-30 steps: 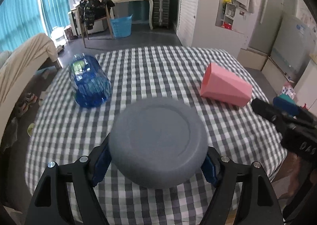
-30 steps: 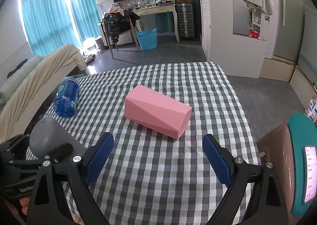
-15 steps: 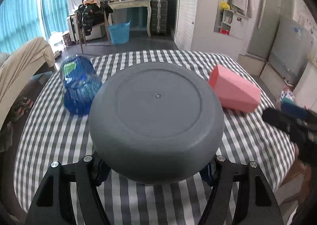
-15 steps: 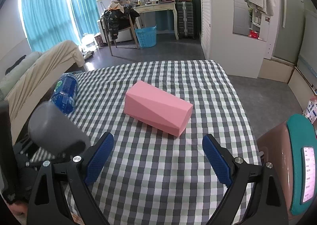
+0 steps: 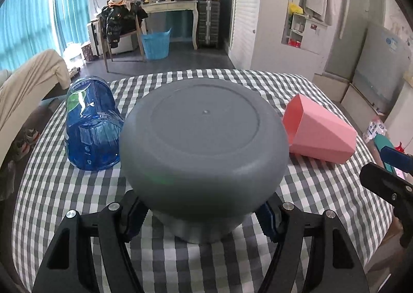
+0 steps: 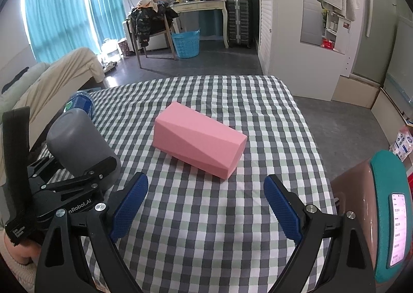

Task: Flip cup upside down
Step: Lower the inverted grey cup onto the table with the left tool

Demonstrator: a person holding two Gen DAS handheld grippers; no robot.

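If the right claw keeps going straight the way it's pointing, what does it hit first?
Probably the pink cup, lying on its side on the checked tablecloth straight ahead of the open right claw. Only bare cloth lies between them.

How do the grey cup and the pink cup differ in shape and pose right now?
The grey cup is round and smooth, held tilted in the left hand-held gripper; the pink cup is faceted and angular, lying on its side on the checked tablecloth, ungripped. Both are plain, single-coloured cups.
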